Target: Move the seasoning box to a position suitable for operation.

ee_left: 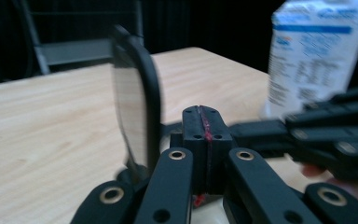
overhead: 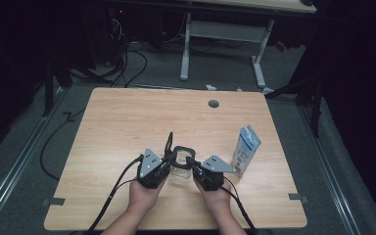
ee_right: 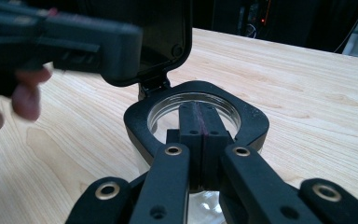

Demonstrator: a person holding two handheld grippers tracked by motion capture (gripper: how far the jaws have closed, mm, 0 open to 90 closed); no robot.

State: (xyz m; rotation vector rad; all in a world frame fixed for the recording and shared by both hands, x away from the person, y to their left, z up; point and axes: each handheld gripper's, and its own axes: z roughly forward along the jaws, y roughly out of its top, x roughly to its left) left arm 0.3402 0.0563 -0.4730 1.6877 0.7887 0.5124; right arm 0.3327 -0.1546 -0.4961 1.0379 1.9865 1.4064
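My left hand-held gripper (overhead: pixel 169 157) is clenched with nothing between its jaws, just beside the raised lid (overhead: pixel 169 142). My right hand-held gripper (overhead: pixel 192 164) is clenched on the black rim of the glass jar (overhead: pixel 181 169), which stands on the table (overhead: pixel 127 117) near a carton (overhead: pixel 246 149).

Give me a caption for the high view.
Two hand-held tools flank a clear jar with its black hinged lid open.

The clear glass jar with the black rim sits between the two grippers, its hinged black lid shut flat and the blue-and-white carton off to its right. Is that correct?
Not quite: the hinged black lid stands open, upright above the clear glass jar, as the right gripper view shows. The rest holds: both grippers flank it, the blue-and-white carton to its right.
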